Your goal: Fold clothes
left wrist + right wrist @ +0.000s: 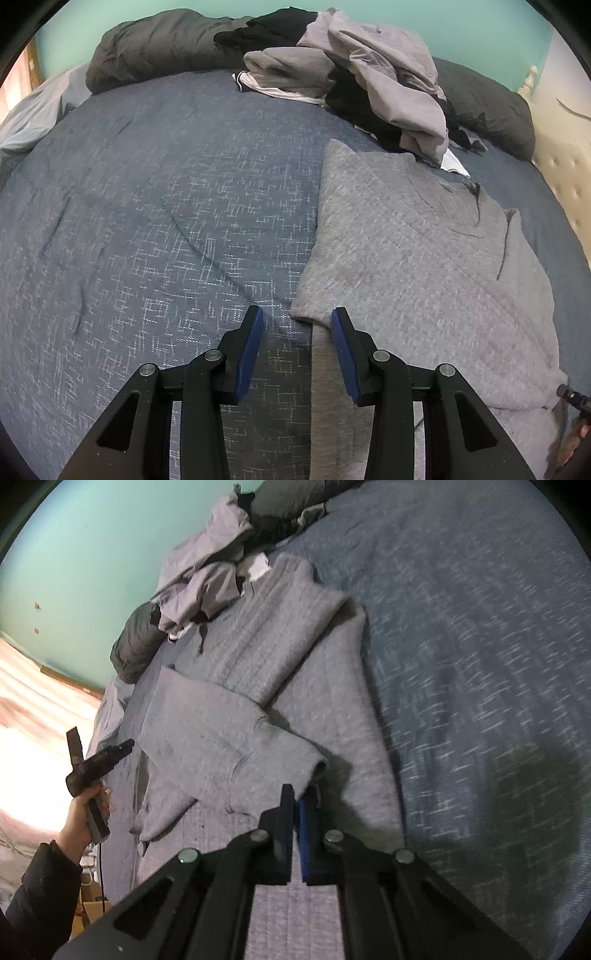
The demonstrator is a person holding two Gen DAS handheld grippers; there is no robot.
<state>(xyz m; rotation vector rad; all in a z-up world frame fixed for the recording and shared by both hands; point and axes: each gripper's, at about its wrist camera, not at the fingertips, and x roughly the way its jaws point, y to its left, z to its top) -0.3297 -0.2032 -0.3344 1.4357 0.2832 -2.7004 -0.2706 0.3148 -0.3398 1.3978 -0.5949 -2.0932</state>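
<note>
In the left wrist view the left tool (297, 317) stands with its blue-padded jaws apart, nothing pressed between them, poised over the near left edge of the grey sweater (413, 236). The sweater lies flat on the blue patterned bedspread (155, 206), partly folded, with a sleeve laid across its body. In the right wrist view the right tool (295, 797) has its jaws drawn together, no cloth visibly caught between them, just short of the cuff of the folded sleeve (221, 734). At that view's left edge a hand (85, 812) in a dark sleeve holds the other tool's handle beside the bed. Beyond the sweater a pile of unfolded clothes (369, 74), lilac-grey, black and white, rests touching its collar end. Farther back dark pillows (159, 48) lie against the teal wall (110, 7), and a cream tufted headboard (561, 162) stands at the right
</note>
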